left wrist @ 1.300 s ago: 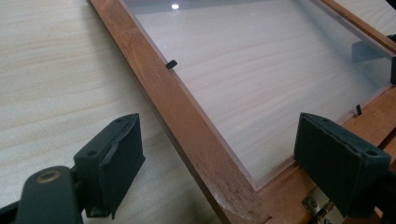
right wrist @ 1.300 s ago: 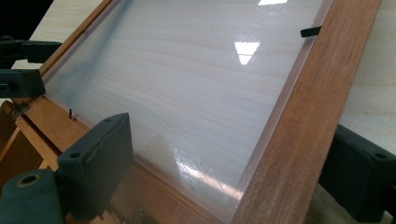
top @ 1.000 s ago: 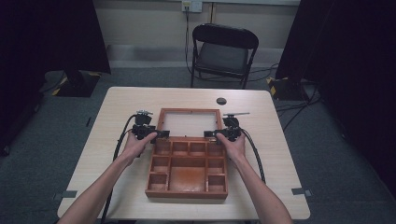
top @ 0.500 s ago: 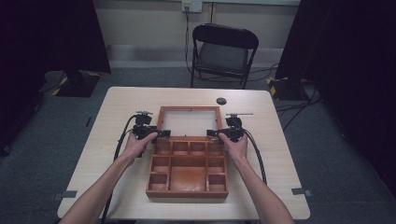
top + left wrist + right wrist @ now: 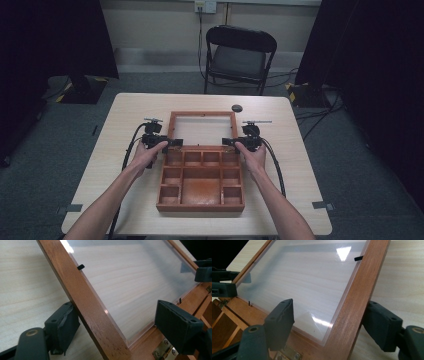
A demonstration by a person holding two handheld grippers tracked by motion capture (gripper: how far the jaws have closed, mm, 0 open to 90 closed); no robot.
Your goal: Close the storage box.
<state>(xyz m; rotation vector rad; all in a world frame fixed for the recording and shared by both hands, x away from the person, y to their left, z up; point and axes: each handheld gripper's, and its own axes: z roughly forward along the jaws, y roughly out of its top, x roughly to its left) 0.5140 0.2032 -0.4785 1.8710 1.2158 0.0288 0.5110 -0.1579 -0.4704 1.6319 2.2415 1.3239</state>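
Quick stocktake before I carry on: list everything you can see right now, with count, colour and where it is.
Table: one, pale wood, centre of the room.
Divided box: one, reddish-brown wood, open, on the near middle of the table.
Glazed lid: one, reddish-brown frame with a clear pane, hinged to the box's far edge, tilted back.
Brass hinges: at least two, along that joint.
Small round object: one, dark, on the table beyond the lid; too small to identify.
Folding chair: one, black, behind the table.
Curtains: black, both sides of the room.
Left hand-held gripper: one, black, jaws open astride the lid's left rail.
Right hand-held gripper: one, black, jaws open astride the right rail.
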